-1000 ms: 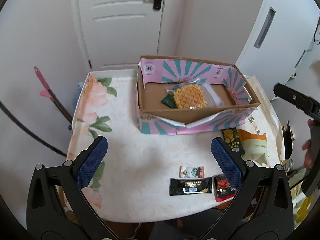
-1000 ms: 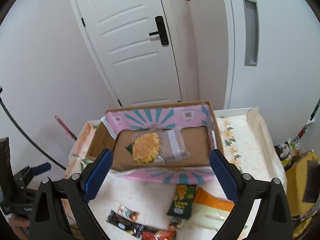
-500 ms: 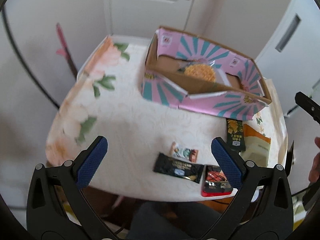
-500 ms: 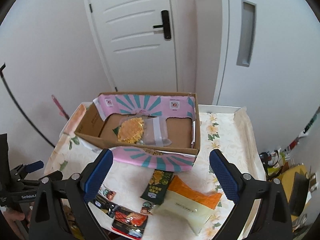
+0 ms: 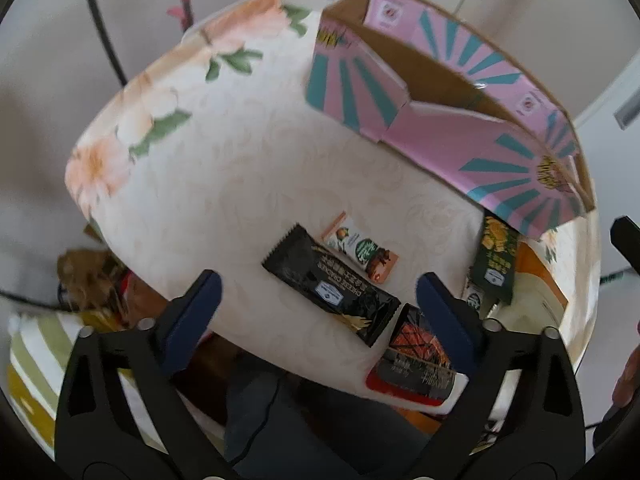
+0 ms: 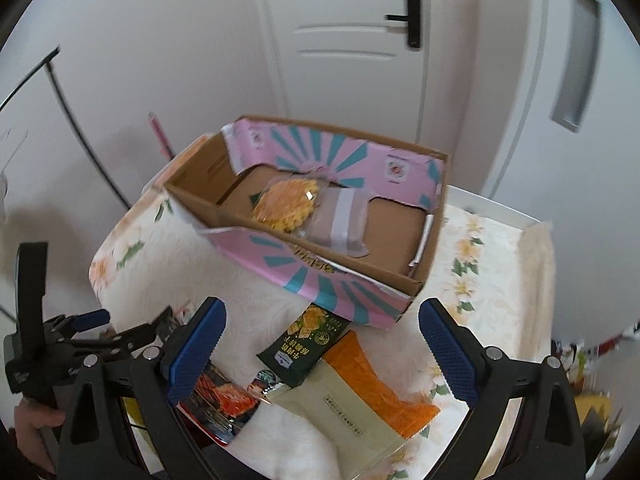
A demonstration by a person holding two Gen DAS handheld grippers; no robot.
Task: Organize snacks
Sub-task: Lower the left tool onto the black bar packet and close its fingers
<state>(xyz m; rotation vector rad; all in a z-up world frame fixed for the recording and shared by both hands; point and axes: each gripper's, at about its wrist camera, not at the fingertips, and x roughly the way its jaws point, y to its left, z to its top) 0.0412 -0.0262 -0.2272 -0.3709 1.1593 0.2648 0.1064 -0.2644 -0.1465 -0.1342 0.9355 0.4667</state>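
My left gripper (image 5: 318, 304) is open and empty, just above a black snack bar (image 5: 330, 284) near the table's front edge. A small white and orange packet (image 5: 358, 248) lies behind it and a red packet (image 5: 416, 356) to its right. My right gripper (image 6: 322, 344) is open and empty over a dark green packet (image 6: 306, 344) and an orange and cream bag (image 6: 360, 396). The pink and teal cardboard box (image 6: 320, 276) holds a waffle packet (image 6: 288, 204). The box also shows in the left wrist view (image 5: 440, 120).
The table wears a floral cloth (image 5: 200, 140). A white door (image 6: 352, 40) and walls stand behind it. My left gripper shows at the left of the right wrist view (image 6: 116, 328). Clutter lies on the floor below the table's front edge (image 5: 88, 276).
My left gripper has dropped and come closer to the black snack bar at the table's front. My right gripper has come lower and nearer the green packet and the orange bag.
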